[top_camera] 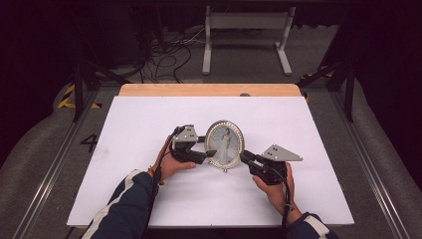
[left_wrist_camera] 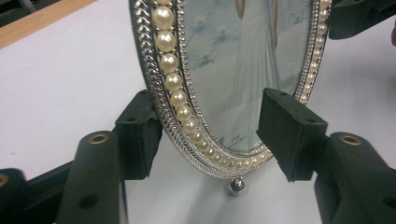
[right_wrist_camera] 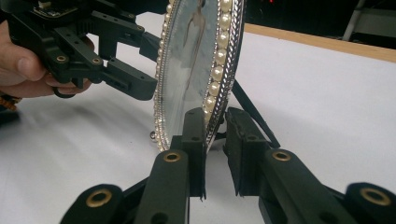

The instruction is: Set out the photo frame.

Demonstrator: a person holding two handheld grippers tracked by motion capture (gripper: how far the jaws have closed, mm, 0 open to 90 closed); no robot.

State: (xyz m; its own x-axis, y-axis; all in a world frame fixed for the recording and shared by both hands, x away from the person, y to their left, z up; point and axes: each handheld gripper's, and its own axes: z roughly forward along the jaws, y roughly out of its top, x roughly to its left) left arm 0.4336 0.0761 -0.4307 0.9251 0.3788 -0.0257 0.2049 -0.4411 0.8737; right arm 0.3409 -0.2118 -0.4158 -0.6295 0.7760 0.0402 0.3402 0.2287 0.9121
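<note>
In the high view, an oval picture frame point(top_camera: 225, 144) stands upright mid-surface point(top_camera: 149, 119) between the left hand-held gripper point(top_camera: 208, 155) and the right hand-held gripper point(top_camera: 244, 157). The left gripper view shows its pads point(left_wrist_camera: 137, 135) straddling the frame's pearl rim without pressing, jaws open. The right gripper view adds the back strut point(right_wrist_camera: 254, 114) and jaws pinching the frame's edge. Should that narrow pinch slip, the frame would likely tip over.
</note>
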